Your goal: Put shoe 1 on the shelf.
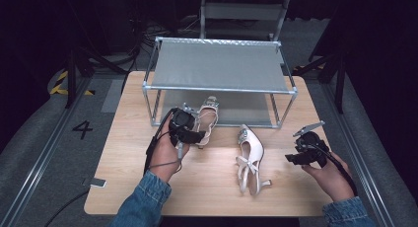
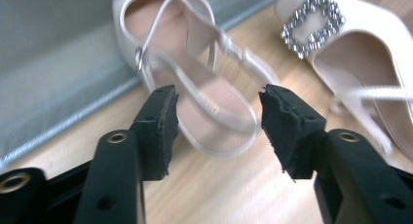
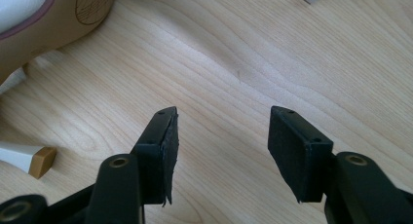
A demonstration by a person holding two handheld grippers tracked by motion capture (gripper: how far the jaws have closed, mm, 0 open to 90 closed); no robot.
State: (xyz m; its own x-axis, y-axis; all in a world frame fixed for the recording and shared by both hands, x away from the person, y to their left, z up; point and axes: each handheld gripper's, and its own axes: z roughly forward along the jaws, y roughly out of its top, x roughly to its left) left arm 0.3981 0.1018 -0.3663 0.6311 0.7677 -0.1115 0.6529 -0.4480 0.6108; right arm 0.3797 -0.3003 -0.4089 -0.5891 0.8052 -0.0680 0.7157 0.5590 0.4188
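Two cream slingback heels are out on the wooden table (image 1: pixel 128 153). One shoe (image 1: pixel 209 117) lies with its toe on the rack's lower shelf and its heel end toward me. My left gripper (image 1: pixel 197 136) is open right at that heel end. In the left gripper view the shoe's (image 2: pixel 195 83) back strap and insole lie just beyond the spread gripper (image 2: pixel 216 117). The second shoe (image 1: pixel 250 158), with a rhinestone buckle (image 2: pixel 312 24), lies on its side mid-table. My right gripper (image 1: pixel 292 158) is open to its right, over bare wood (image 3: pixel 221 136), with the shoe's sole (image 3: pixel 53 19) and heel tip (image 3: pixel 30 158) at the left.
A metal shoe rack (image 1: pixel 219 64) with two grey fabric shelves stands at the table's far half; its lower shelf (image 2: pixel 48 78) is beside the left jaw. A chair (image 1: pixel 244 12) stands behind it. Cables and a floor mark "4" (image 1: pixel 82 129) lie left of the table.
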